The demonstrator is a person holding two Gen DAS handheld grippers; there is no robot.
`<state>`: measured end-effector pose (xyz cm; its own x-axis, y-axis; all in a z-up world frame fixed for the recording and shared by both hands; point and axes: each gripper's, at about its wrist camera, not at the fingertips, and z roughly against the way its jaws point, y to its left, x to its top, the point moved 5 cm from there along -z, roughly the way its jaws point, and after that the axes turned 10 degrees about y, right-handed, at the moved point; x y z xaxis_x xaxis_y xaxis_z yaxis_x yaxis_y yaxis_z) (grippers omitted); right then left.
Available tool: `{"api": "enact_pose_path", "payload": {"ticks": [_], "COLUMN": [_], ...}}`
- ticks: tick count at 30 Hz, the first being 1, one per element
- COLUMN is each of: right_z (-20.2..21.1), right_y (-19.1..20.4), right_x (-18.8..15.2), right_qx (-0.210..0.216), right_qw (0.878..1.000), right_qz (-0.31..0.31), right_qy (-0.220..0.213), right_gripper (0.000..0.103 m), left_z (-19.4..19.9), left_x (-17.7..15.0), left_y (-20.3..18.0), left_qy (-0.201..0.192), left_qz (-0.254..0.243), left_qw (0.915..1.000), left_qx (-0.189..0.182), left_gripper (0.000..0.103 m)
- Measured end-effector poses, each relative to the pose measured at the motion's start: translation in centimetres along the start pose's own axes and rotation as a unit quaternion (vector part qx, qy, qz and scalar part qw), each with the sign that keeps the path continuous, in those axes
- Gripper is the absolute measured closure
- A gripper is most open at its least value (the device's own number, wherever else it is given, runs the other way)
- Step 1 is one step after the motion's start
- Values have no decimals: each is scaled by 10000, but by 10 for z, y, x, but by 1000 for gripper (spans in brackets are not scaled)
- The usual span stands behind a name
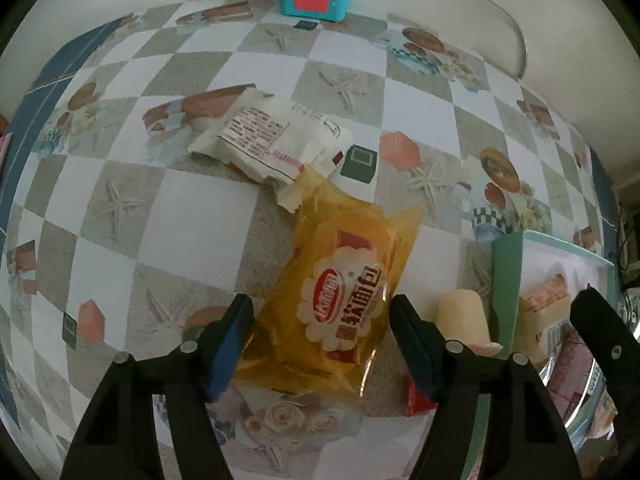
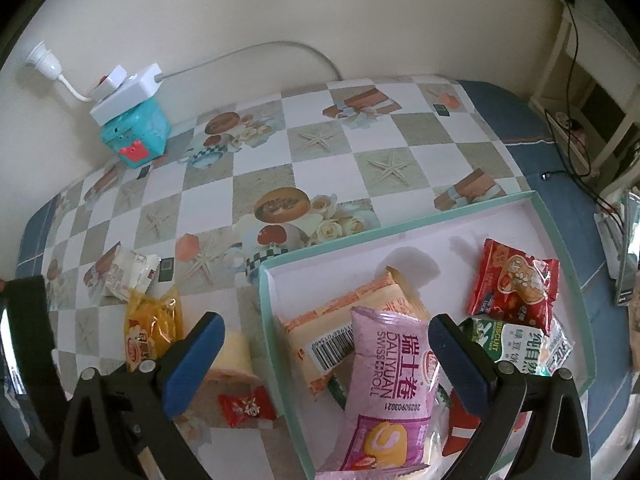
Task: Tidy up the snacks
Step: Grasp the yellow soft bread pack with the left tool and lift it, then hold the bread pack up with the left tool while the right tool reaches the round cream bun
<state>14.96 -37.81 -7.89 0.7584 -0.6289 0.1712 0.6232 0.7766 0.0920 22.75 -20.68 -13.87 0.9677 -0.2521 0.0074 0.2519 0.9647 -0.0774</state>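
Observation:
My left gripper (image 1: 322,340) is open, its fingers on either side of a yellow bread packet (image 1: 344,292) lying on the checkered table; the packet also shows in the right wrist view (image 2: 150,330). A white snack packet (image 1: 272,136) lies just beyond it. My right gripper (image 2: 326,354) is open above a pink Swiss-roll packet (image 2: 386,384) in the teal-rimmed tray (image 2: 400,228). The tray also holds an orange-white packet (image 2: 340,320), a red packet (image 2: 514,284) and a green biscuit packet (image 2: 520,346).
A cream wrapped cake (image 2: 234,354) and a small red candy (image 2: 246,406) lie left of the tray. A teal box (image 2: 134,134) with a white power strip (image 2: 126,94) on it stands by the far wall. The table's blue edge (image 2: 560,184) runs on the right.

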Motion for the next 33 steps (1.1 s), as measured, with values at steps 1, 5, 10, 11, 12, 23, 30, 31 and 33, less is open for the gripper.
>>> {"api": "enact_pose_path", "payload": {"ticks": [1,5,10,11,12,23,30,31,33], "right_z": [0,1,5,7,9,10,-10,-12,-16], "right_y": [0,1,10,13,17,65,90,92,96], "right_x": [-1,-2,-6,-7,-8,-26,-39,-41,-43], "right_qx": [-7,3,63,76,98,557,709,724,722], "right_qw": [10000,10000,9999,9998,9997,9940,9878,9870,9857], "right_qz": [1,3,128,164,224,936,1365,1411,1491], "right_qy": [5,12,-14,-33,-54,-56,240,279,313], "right_gripper": [0,0,0,0,0,8,25,29,32], "left_z": [0,1,4,5,5,8,10,8,8], "left_x": [2,3,2,0,-1,-16,-15,-12,-12], "left_y": [1,18,50,58,65,111,115,114,113], "left_qy": [-14,-31,-30,-26,-24,60,79,82,82], "left_qz": [40,315,694,792,863,1376,1444,1446,1443], "left_qw": [10000,9995,9976,9969,9963,9904,9895,9894,9895], "left_qx": [8,-5,21,30,47,105,45,47,47], "left_gripper": [39,45,45,45,45,45,45,45,45]}}
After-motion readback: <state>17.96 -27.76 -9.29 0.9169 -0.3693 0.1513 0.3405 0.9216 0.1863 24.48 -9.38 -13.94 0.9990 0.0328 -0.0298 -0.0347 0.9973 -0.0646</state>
